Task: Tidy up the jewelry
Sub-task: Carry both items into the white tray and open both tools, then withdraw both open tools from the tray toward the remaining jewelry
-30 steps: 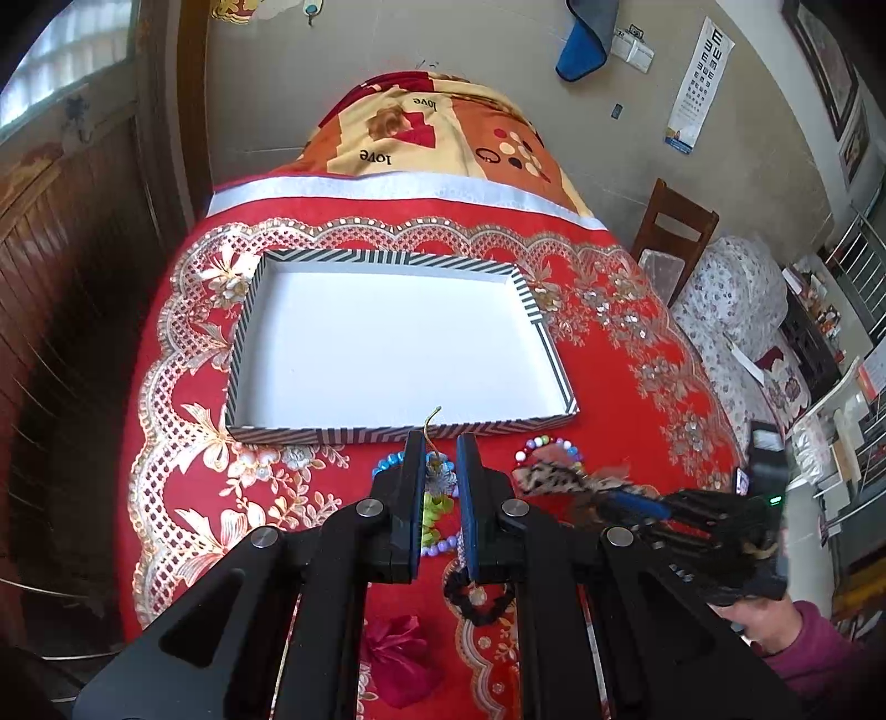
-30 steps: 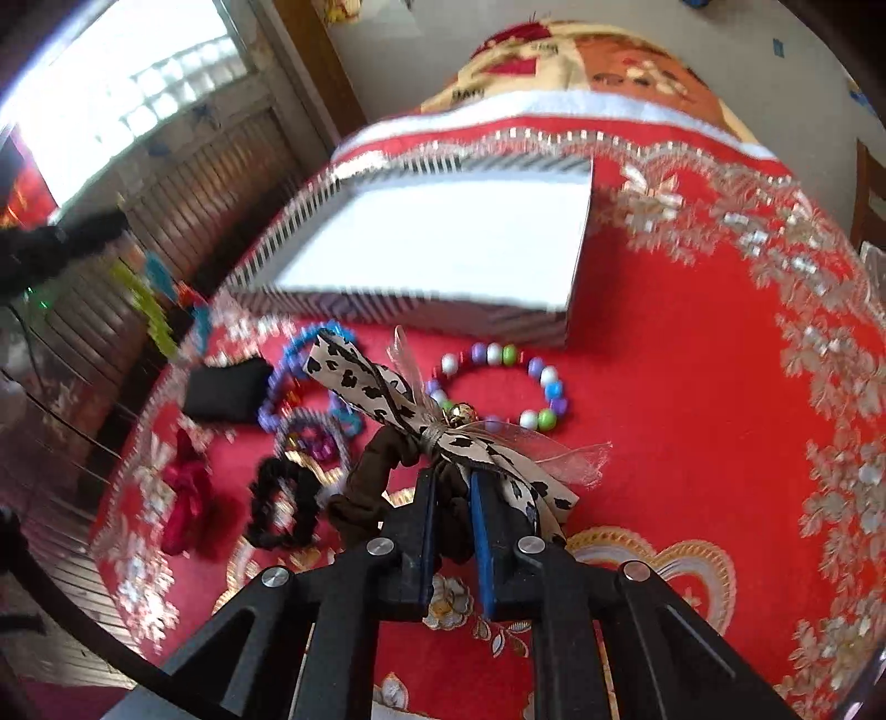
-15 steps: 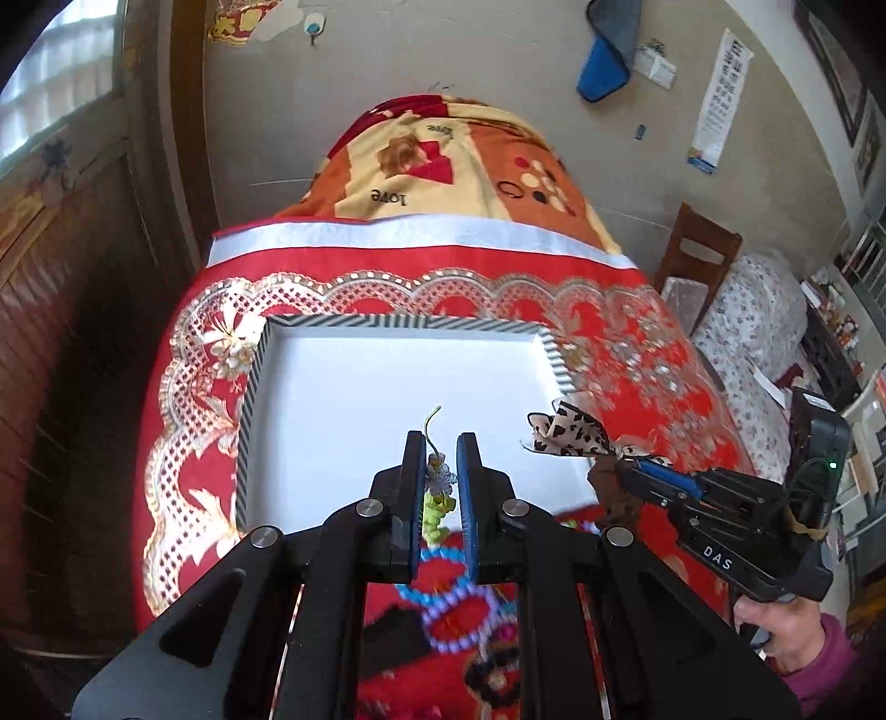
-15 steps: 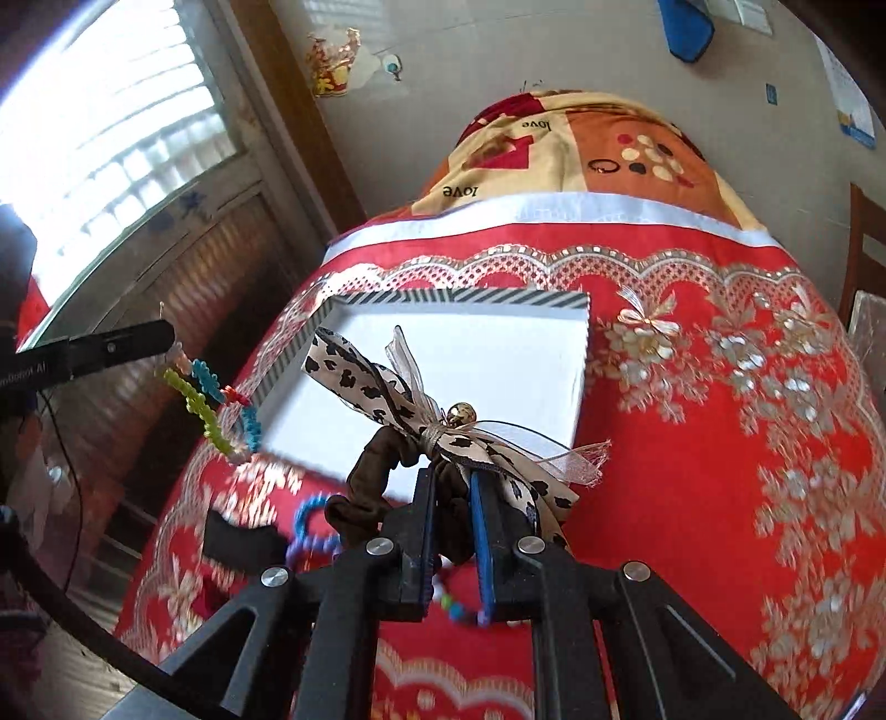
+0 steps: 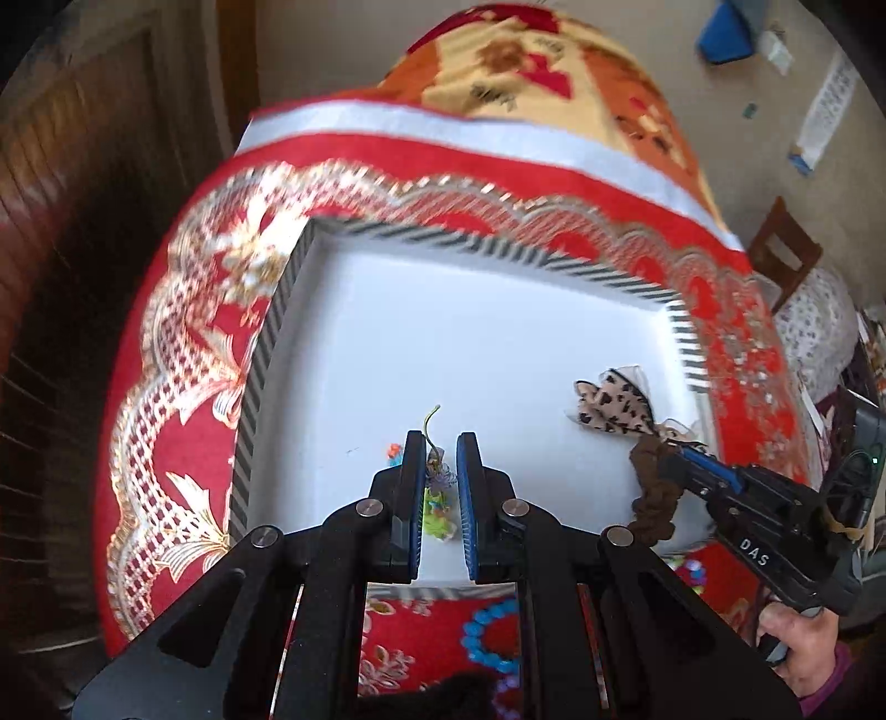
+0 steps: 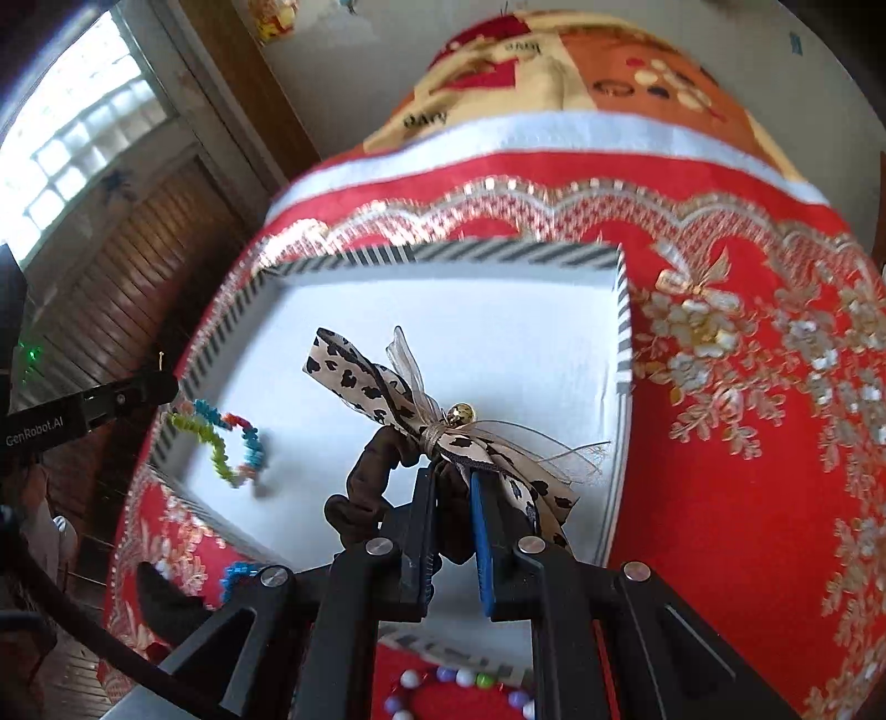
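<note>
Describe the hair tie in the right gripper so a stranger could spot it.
Find the striped-rim white tray on the red tablecloth. Above its right side, the right gripper pinches a brown scrunchie. Unlike the beaded bracelets, it has a leopard-print bow with a gold bell.

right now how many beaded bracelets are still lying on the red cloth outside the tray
2 that I can see: a blue one on the cloth just before the tray's near edge, and a multicoloured one beside it. Grippers cover part of that area, so more may be hidden.

"DAS" stands in white on the right gripper (image 5: 673, 457); "GenRobot.AI" on the left gripper (image 6: 166, 387); "love" on the blanket (image 6: 526, 50)
</note>
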A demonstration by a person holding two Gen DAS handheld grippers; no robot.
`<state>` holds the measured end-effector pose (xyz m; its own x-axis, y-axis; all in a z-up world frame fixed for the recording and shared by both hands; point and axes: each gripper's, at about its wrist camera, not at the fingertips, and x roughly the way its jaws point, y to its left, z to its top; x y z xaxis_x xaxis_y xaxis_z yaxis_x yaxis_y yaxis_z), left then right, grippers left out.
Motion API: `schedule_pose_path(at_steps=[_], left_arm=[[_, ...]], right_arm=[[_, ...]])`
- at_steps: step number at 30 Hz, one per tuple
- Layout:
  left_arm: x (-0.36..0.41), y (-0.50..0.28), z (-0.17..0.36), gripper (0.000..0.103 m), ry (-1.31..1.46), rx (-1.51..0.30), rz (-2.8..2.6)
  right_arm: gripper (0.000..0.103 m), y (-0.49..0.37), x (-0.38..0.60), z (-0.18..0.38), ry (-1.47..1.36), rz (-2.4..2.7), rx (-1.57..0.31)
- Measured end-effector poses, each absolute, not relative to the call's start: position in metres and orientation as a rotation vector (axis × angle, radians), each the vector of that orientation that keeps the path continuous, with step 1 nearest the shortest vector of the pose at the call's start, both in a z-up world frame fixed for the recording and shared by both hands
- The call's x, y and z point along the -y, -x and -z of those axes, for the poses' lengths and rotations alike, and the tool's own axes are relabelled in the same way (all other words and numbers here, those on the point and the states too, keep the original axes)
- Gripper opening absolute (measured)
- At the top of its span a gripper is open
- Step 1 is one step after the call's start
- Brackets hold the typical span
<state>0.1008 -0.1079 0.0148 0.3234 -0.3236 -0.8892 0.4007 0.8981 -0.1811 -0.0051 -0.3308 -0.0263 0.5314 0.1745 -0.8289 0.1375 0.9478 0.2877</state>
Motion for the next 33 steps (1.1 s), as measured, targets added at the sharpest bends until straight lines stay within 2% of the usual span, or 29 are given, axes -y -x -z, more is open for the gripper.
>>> schedule_pose_path(at_steps=[2,4,6,7,9,10,19,33], left_arm=[[0.104,-0.105,-0.005,0.010,-0.065,-1.174,0.467],[0.101,-0.107,0.004,0.017,-0.055,-1.195,0.467],[0.099,-0.108,0.010,0.041,-0.041,-1.212,0.470],[0.097,-0.108,0.013,0.044,-0.027,-1.217,0.474],[0.094,-0.108,0.016,0.045,-0.010,-1.231,0.473],[0.092,-0.107,0.016,0.045,-0.008,-1.231,0.469],[0.085,-0.085,-0.002,0.045,-0.017,-1.182,0.461],[0.073,-0.003,-0.038,0.045,-0.099,-1.077,0.447]], right_arm=[[0.011,0.002,0.331,0.036,-0.331,-0.015,-1.040],[0.013,0.000,0.332,0.043,-0.327,-0.011,-1.061],[0.019,0.000,0.334,0.043,-0.325,-0.013,-1.052],[0.028,0.002,0.336,0.041,-0.327,-0.018,-1.049],[0.042,0.004,0.338,0.037,-0.331,-0.031,-1.033],[0.043,0.007,0.338,0.034,-0.333,-0.036,-1.019],[0.043,0.027,0.329,0.011,-0.357,-0.039,-0.984],[0.044,0.086,0.287,-0.034,-0.304,-0.040,-0.909]])
